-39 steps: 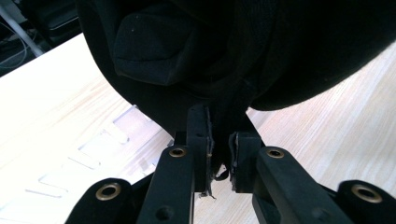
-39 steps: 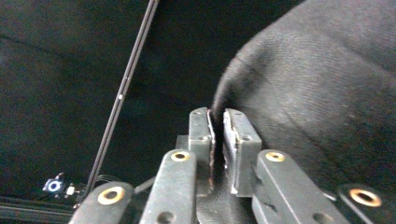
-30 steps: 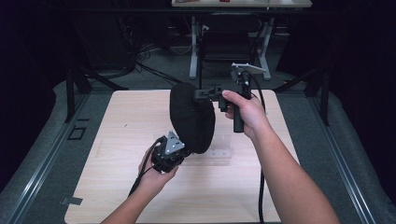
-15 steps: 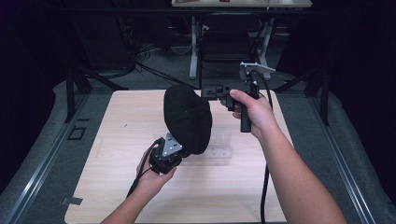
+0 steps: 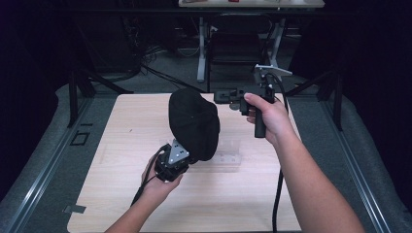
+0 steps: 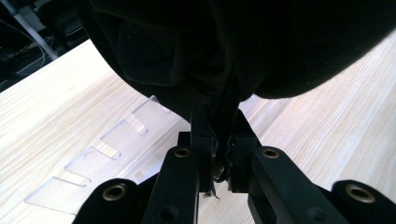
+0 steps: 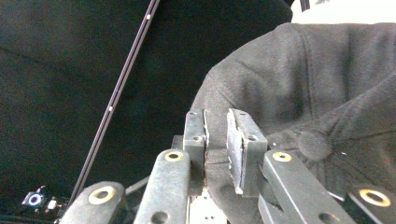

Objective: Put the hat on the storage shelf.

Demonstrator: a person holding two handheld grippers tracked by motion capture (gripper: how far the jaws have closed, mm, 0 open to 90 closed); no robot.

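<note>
Cap [image 5: 193, 124] hangs above mid-surface [image 5: 121, 145], left gripper [image 6: 221, 140] fingers clenched on its edge. Right gripper [image 7: 217, 135] fingers slightly parted, empty, beside the crown; pinch fabric squarely before pulling, avoid clear rack [image 6: 107, 149].

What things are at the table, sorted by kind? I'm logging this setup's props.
Black cap: 1
Clear slotted plastic rack: 1
Handheld grippers: 2, left gripper clamped on the cap, right gripper beside it
Total: 4
</note>
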